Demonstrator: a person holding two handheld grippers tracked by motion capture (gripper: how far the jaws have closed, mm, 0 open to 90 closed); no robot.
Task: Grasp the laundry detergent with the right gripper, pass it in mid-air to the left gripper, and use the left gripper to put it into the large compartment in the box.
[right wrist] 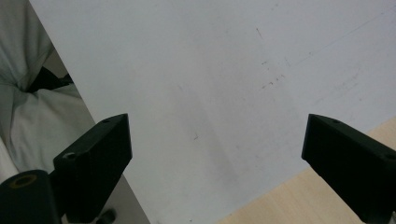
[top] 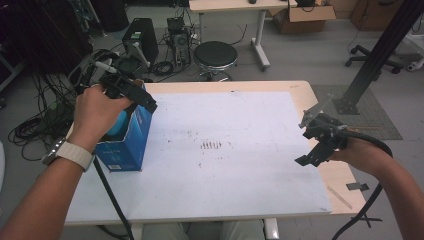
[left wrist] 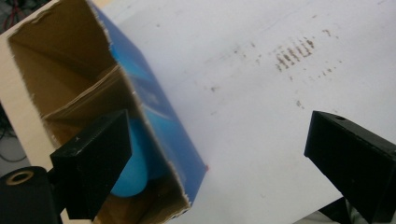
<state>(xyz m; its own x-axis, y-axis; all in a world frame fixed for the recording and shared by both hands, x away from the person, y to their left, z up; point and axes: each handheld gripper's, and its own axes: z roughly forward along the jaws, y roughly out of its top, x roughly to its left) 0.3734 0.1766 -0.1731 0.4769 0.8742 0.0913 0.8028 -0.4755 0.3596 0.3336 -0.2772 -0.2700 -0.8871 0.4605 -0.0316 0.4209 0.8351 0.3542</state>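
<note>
Left hand-held gripper [top: 131, 93] hangs wide open over the box [top: 125, 137] at frame left, lined up for the blue ball [left wrist: 133, 168] inside; right hand-held gripper [top: 315, 142], wide and empty, waits at right.

We see a blue box [left wrist: 161, 130] of printed cardboard, glossy outside, raw brown and torn ragged along its open top edge. Inside it sits a smooth, slightly shiny blue object [left wrist: 133, 172]. The counter [top: 320, 175] shows pale wood grain at its right edge, under a matt white sheet [top: 225, 170] speckled with brown marks. Both grippers' fingers [right wrist: 93, 163] look matt black plastic.
</note>
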